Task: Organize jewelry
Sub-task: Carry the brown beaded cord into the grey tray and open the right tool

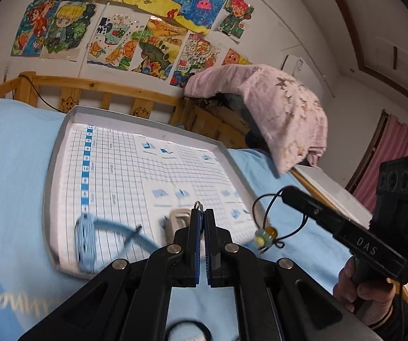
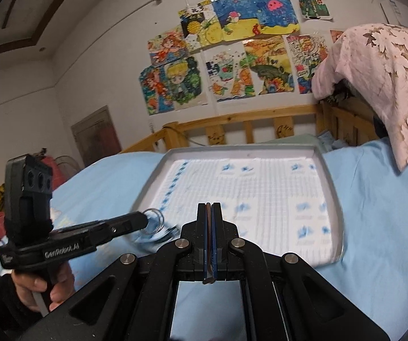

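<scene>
Both jaws clamped tight. Left gripper (image 1: 201,216) pinches a metal ring (image 1: 197,205) at my fingertips; right gripper (image 2: 209,213) grips a dark cord bracelet (image 1: 263,221) with yellow-green beads, hanging above the tray edge. Blue bracelet (image 1: 86,241) and a cream loop (image 1: 179,215) lie on the tray (image 1: 51,176), motion-blurred and partly hidden by my fingers. Tray sits on a blue bedsheet (image 1: 10,153); drawings (image 2: 221,56) cover the wall.

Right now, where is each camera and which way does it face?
Left wrist: on the left gripper, looking along its shut jaws over the tray to the drawings; right gripper with bracelet and right hand at right.
Right wrist: on the right gripper, facing the same way; left gripper with rings and left hand at left.
Shared: tray, bed, drawings.
</scene>
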A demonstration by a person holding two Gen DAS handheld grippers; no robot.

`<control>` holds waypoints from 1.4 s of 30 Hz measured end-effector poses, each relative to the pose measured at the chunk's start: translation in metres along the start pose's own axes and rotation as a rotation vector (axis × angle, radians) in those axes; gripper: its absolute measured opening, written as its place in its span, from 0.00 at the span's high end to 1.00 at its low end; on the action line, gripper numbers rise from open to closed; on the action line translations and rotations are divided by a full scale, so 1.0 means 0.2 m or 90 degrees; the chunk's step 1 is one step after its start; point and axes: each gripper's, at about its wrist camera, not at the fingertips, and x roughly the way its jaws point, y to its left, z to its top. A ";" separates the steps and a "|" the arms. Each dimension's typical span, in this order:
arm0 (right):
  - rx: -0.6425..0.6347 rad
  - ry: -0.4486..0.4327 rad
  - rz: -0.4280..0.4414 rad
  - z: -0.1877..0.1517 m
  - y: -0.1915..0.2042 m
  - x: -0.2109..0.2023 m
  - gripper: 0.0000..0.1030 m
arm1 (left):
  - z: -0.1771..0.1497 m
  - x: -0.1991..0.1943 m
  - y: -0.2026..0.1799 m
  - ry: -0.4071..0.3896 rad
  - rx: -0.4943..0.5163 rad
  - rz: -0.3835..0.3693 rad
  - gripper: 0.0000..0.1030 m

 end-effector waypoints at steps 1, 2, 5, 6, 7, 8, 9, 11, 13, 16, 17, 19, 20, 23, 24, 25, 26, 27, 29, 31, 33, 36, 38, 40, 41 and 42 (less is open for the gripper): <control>0.000 0.001 -0.007 0.02 -0.01 0.03 0.97 | 0.00 0.04 0.02 0.003 0.000 0.005 0.97; 0.000 0.001 -0.017 0.03 -0.03 0.08 0.97 | 0.01 0.06 0.03 0.006 -0.002 0.008 0.97; 0.002 0.010 -0.036 0.04 -0.07 0.18 0.98 | -0.01 0.14 0.07 0.021 -0.006 0.018 0.97; 0.004 0.017 -0.042 0.03 -0.09 0.23 0.98 | -0.02 0.17 0.08 0.029 -0.008 0.020 0.97; 0.006 0.022 -0.046 0.03 -0.10 0.25 0.98 | -0.03 0.19 0.09 0.035 -0.010 0.021 0.97; 0.009 0.030 -0.049 0.02 -0.11 0.29 0.97 | -0.04 0.20 0.10 0.040 -0.012 0.025 0.97; 0.014 0.040 -0.051 0.01 -0.13 0.33 0.97 | -0.05 0.21 0.11 0.043 -0.015 0.027 0.97; 0.021 0.054 -0.052 -0.02 -0.14 0.37 0.97 | -0.07 0.23 0.13 0.054 -0.024 0.032 0.97; 0.022 0.069 -0.054 -0.06 -0.15 0.40 0.97 | -0.09 0.25 0.15 0.061 -0.025 0.039 0.97; 0.021 0.088 -0.060 -0.09 -0.15 0.43 0.97 | -0.11 0.27 0.17 0.076 -0.031 0.053 0.97; 0.021 0.091 -0.065 -0.09 -0.15 0.43 0.97 | -0.11 0.27 0.17 0.076 -0.032 0.059 0.97; 0.023 0.095 -0.070 -0.09 -0.15 0.43 0.97 | -0.12 0.26 0.16 0.076 -0.031 0.064 0.97; 0.024 0.096 -0.072 -0.09 -0.15 0.43 0.97 | -0.11 0.26 0.16 0.075 -0.026 0.072 0.97; 0.025 0.099 -0.077 -0.09 -0.16 0.43 0.97 | -0.11 0.26 0.13 0.076 -0.012 0.091 0.95; 0.024 0.098 -0.079 -0.09 -0.16 0.42 0.97 | -0.10 0.26 0.13 0.075 -0.007 0.094 0.93; 0.024 0.097 -0.082 -0.09 -0.17 0.42 0.96 | -0.10 0.25 0.12 0.072 -0.003 0.094 0.88; 0.023 0.096 -0.083 -0.09 -0.17 0.41 0.96 | -0.10 0.25 0.11 0.070 -0.001 0.092 0.79; 0.023 0.095 -0.085 -0.09 -0.17 0.40 0.96 | -0.10 0.24 0.11 0.066 0.000 0.089 0.75; 0.022 0.090 -0.090 -0.09 -0.18 0.38 0.96 | -0.09 0.21 0.09 0.053 -0.001 0.091 0.63; 0.022 0.085 -0.095 -0.09 -0.18 0.36 0.96 | -0.08 0.18 0.08 0.038 -0.001 0.100 0.51; 0.021 0.080 -0.099 -0.09 -0.19 0.33 0.90 | -0.07 0.15 0.08 0.017 -0.005 0.104 0.38; 0.024 0.059 -0.102 -0.09 -0.20 0.27 0.56 | -0.06 0.09 0.07 -0.006 -0.016 0.110 0.33; 0.024 0.048 -0.105 -0.08 -0.20 0.24 0.55 | -0.06 0.06 0.07 -0.016 -0.022 0.119 0.22; 0.023 0.040 -0.106 -0.08 -0.20 0.20 0.54 | -0.06 0.02 0.06 -0.033 -0.021 0.130 0.14; 0.022 0.035 -0.107 -0.08 -0.19 0.18 0.53 | -0.06 -0.01 0.05 -0.043 -0.019 0.136 0.11; 0.019 0.028 -0.109 -0.08 -0.18 0.15 0.47 | -0.07 -0.04 0.04 -0.053 -0.015 0.144 0.08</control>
